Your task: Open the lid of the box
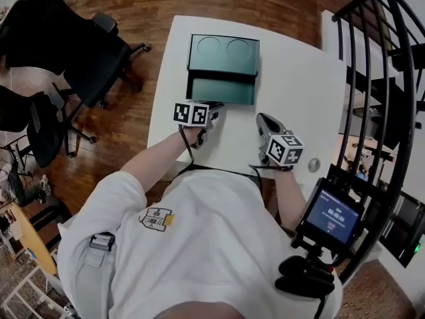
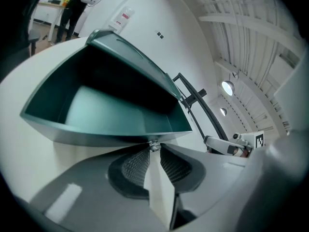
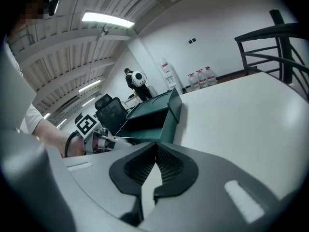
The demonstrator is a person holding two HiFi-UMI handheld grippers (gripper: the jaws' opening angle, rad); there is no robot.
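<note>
- Left forearm (image 1: 156,158): bare below a white sleeve and stretched forward over the near edge of the white tabletop (image 1: 299,92), carrying the left claw (image 1: 214,111) up to the front wall of the dark green rectangular box (image 1: 222,90).
- Left claw (image 2: 153,148): tips drawn together on a small shiny metal catch (image 2: 154,144) at the box's front wall. The ribbed pads behind the tips stand apart in a narrow wedge.
- Right forearm (image 1: 287,191): tucked closer to the body. The right claw (image 1: 263,120) lies low over the tabletop, near the box's front right corner but not touching it.
- Right claw (image 3: 155,148): tips pressed together with nothing between them, and only bare tabletop shows through the gap lower down.
- Box: stands on the far left part of the tabletop, its inside exposed. The lid (image 1: 222,53) is swung back, showing two round recesses.
- Edges: the lid's far edge lies near the far edge of the tabletop.
- Open room: a wide bare stretch of tabletop lies right of the box. Black office chairs (image 1: 86,45) stand on the wooden floor (image 1: 133,5) to the left, and a black metal railing (image 1: 372,78) runs along the right.
</note>
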